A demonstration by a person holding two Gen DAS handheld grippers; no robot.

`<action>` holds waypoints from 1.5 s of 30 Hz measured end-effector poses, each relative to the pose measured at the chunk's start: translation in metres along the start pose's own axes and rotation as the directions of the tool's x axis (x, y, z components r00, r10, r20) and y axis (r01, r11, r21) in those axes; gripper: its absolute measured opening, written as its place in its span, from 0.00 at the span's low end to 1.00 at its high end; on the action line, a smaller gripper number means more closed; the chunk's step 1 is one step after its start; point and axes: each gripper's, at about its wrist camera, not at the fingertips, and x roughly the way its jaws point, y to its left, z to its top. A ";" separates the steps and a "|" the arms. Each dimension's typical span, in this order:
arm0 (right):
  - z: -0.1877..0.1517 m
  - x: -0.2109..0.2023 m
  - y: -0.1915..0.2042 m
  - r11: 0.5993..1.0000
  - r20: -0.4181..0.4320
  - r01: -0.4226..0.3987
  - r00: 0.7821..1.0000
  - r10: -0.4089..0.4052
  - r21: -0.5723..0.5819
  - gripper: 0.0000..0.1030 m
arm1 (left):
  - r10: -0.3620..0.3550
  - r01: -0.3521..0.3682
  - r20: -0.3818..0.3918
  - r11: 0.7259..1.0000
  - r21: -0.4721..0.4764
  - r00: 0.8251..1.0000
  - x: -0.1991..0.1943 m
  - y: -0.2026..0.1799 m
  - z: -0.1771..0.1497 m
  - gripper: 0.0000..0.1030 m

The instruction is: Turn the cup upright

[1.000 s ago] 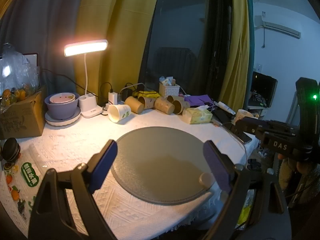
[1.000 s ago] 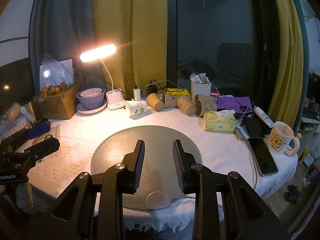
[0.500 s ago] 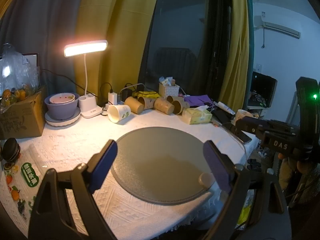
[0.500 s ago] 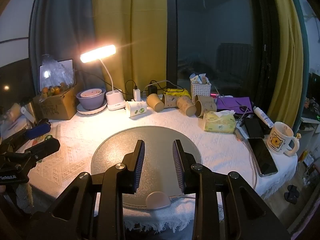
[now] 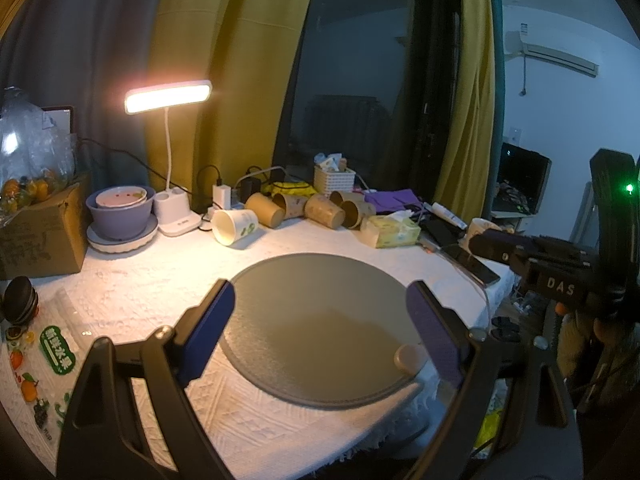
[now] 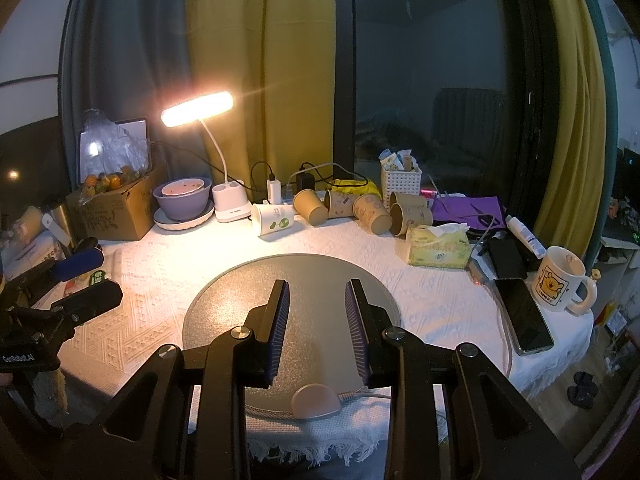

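Note:
A white paper cup (image 5: pixel 236 226) with green prints lies on its side at the back of the table, also in the right wrist view (image 6: pixel 274 219). Several brown paper cups (image 5: pixel 296 208) lie on their sides beside it, also in the right wrist view (image 6: pixel 352 206). My left gripper (image 5: pixel 320 312) is wide open and empty above the near edge of a round grey mat (image 5: pixel 320 320). My right gripper (image 6: pixel 316 300) is open with a narrower gap and empty, over the same mat (image 6: pixel 224 312). Both grippers are well short of the cups.
A lit desk lamp (image 6: pixel 200 108), stacked purple bowls (image 6: pixel 182 198), a cardboard box (image 6: pixel 108 208), a tissue pack (image 6: pixel 438 246), a white basket (image 6: pixel 400 178), a phone (image 6: pixel 524 316) and a cartoon mug (image 6: pixel 560 280) ring the mat. The table edge is just under the grippers.

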 end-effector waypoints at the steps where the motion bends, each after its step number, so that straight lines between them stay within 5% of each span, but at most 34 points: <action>1: 0.000 0.000 0.000 1.000 0.000 0.000 1.000 0.000 0.000 0.30 | 0.000 0.000 0.000 1.000 0.001 1.000 0.000 0.000 0.000 0.86; 45: 0.007 -0.005 0.002 1.000 0.003 -0.009 1.000 0.009 -0.006 0.30 | 0.003 -0.003 0.003 1.000 0.004 1.000 0.004 -0.003 0.001 0.86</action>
